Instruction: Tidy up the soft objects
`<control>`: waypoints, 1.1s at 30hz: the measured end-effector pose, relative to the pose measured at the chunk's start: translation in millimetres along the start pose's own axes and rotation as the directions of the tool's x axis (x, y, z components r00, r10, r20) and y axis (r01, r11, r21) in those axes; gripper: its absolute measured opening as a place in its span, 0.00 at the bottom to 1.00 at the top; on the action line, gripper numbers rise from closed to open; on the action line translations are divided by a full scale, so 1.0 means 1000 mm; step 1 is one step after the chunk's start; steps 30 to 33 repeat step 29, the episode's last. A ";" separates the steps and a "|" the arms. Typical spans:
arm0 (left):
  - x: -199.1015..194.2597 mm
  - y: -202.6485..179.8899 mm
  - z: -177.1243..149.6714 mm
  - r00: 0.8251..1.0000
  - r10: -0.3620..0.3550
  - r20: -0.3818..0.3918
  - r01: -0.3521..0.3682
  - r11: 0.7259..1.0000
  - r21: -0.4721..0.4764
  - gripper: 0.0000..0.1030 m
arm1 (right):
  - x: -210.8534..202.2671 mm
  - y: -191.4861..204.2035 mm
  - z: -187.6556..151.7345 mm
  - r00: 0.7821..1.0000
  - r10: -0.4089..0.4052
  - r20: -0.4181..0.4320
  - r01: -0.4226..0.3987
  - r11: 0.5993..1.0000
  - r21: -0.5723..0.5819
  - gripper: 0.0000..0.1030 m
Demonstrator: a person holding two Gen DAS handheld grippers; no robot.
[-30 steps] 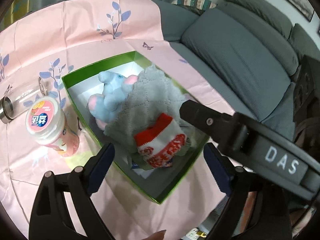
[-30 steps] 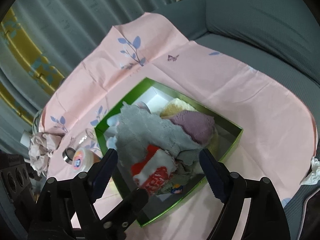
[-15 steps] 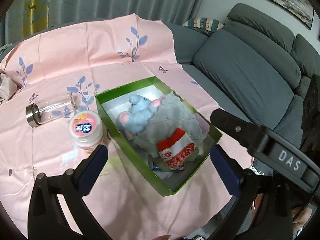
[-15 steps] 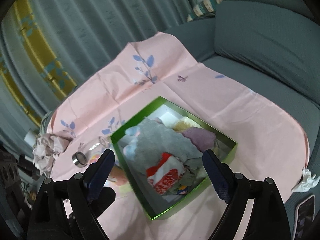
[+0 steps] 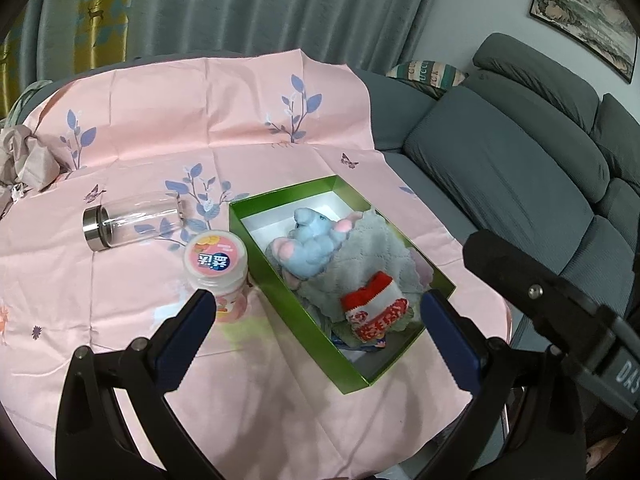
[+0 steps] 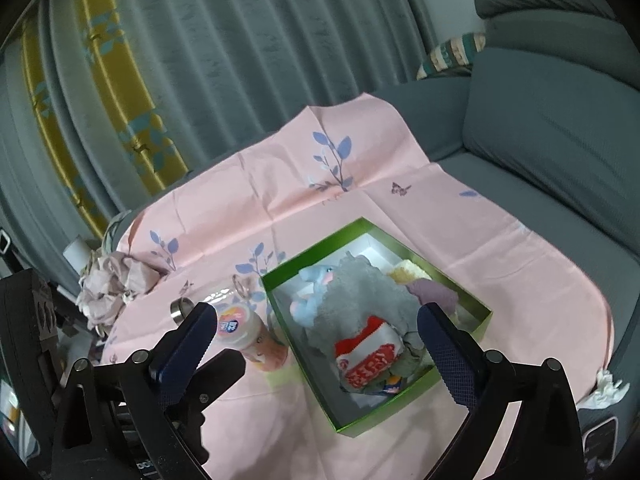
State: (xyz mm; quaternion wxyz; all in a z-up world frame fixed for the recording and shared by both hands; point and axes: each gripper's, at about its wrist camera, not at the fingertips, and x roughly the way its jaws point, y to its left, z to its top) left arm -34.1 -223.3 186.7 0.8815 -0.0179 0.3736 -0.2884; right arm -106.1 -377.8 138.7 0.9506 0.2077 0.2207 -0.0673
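Note:
A green box (image 5: 280, 284) (image 6: 476, 306) sits on the pink cloth. It holds a blue plush elephant (image 5: 310, 242) (image 6: 316, 276), a grey knitted cloth (image 5: 368, 256) (image 6: 360, 292), a red and white sock (image 5: 374, 306) (image 6: 370, 356) and yellow and purple cloths (image 6: 424, 284). My left gripper (image 5: 316, 312) is open and empty, raised above and in front of the box. My right gripper (image 6: 316, 324) is open and empty, also raised above the box.
A pink-lidded jar (image 5: 216, 268) (image 6: 240, 328) stands left of the box. A clear glass bottle (image 5: 128, 220) lies on its side further left. Crumpled cloth (image 6: 112, 284) lies at the cloth's left edge. A grey sofa (image 5: 500, 152) is behind and right.
Both grippers have pulled back and up from the box, so it looks smaller and more of the cloth shows. The box contents have not moved.

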 end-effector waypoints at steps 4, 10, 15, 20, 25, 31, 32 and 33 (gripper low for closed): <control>-0.003 0.001 -0.002 1.000 -0.003 -0.001 0.003 1.000 0.001 0.99 | -0.007 0.011 0.000 1.000 -0.018 0.021 0.019 0.999 -0.030 0.97; -0.006 0.002 -0.005 1.000 -0.008 -0.016 0.008 1.000 -0.008 0.99 | -0.011 0.015 -0.001 0.998 -0.058 0.030 0.060 0.997 -0.039 0.97; -0.006 0.003 -0.007 1.000 -0.009 -0.029 0.009 1.000 -0.019 0.99 | -0.011 0.011 -0.003 0.995 -0.094 0.026 0.095 0.995 -0.029 0.97; -0.007 0.003 -0.007 0.999 -0.013 -0.029 0.013 1.000 -0.012 0.99 | -0.010 0.008 -0.003 0.991 -0.135 0.019 0.136 0.990 -0.026 0.97; -0.008 0.001 -0.010 0.999 -0.030 -0.034 0.030 0.999 -0.014 0.99 | -0.010 0.008 -0.004 0.986 -0.166 0.014 0.166 0.986 -0.029 0.98; -0.008 -0.001 -0.012 0.999 -0.025 -0.041 0.025 1.000 -0.008 0.99 | -0.008 0.008 -0.005 0.984 -0.177 0.007 0.177 0.984 -0.033 0.98; -0.008 -0.001 -0.012 0.999 -0.025 -0.041 0.025 1.000 -0.008 0.99 | -0.008 0.008 -0.005 0.984 -0.177 0.007 0.177 0.984 -0.033 0.98; -0.008 -0.001 -0.012 0.999 -0.025 -0.041 0.025 1.000 -0.008 0.99 | -0.008 0.008 -0.005 0.984 -0.177 0.007 0.177 0.984 -0.033 0.98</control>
